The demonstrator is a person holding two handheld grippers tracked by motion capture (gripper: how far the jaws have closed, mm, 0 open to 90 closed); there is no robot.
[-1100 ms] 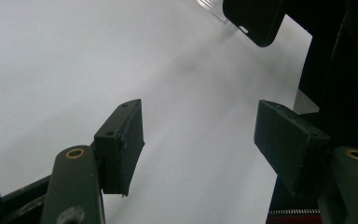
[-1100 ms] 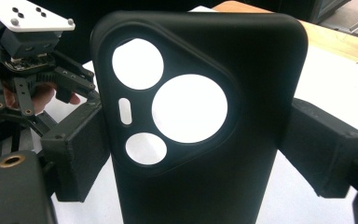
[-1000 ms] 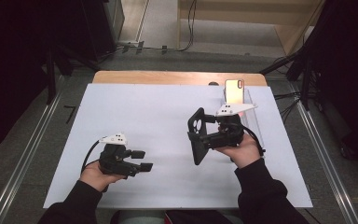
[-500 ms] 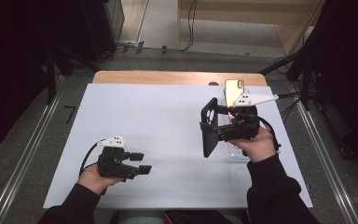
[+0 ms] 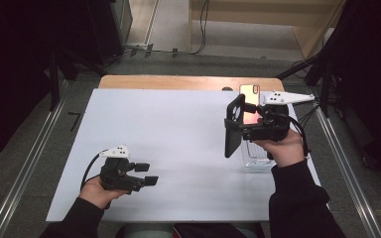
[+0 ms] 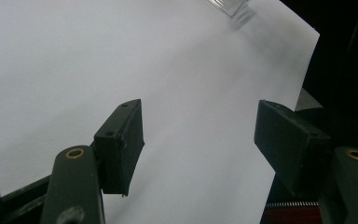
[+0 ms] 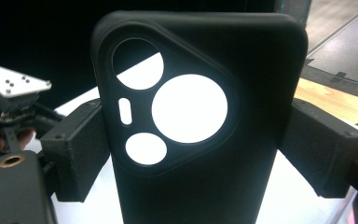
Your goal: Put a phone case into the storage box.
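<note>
- High view: the right tongs (image 5: 235, 130) are up off the white worktop (image 5: 178, 129), clamped across a black phone case (image 5: 233, 126) that stands on edge, its camera cut-outs toward the top. Behind it, near the worktop's far edge, lies a phone (image 5: 249, 95) with a pinkish, glossy face. Just under the right hand (image 5: 283, 148) sits a clear case (image 5: 254, 157), flat on the sheet.
- High view again: the left tongs (image 5: 149, 173) rest low near the worktop's near edge, jaws apart with nothing in them, well clear of the action.
- Left gripper view: two black pads (image 6: 121, 140) stand wide over bare white surface, and a corner of the clear case (image 6: 228, 6) peeks in at the top edge. Nothing between the jaws.
- Right gripper view: the black phone case (image 7: 200, 121) fills the middle, pinched by its long edges between both pads (image 7: 77, 149), with the worktop showing bright through the cut-outs. The left tongs (image 7: 9, 100) appear far off at the left.
- The risk, as a judgement: a soft case held only by its edges may bow or twist under the squeeze, and it could pop free if the hand swings quickly.
- A second worry: the phone and the clear case both lie close beneath the right hand, so a low pass might nudge either one out of place or toward the worktop's edge.
</note>
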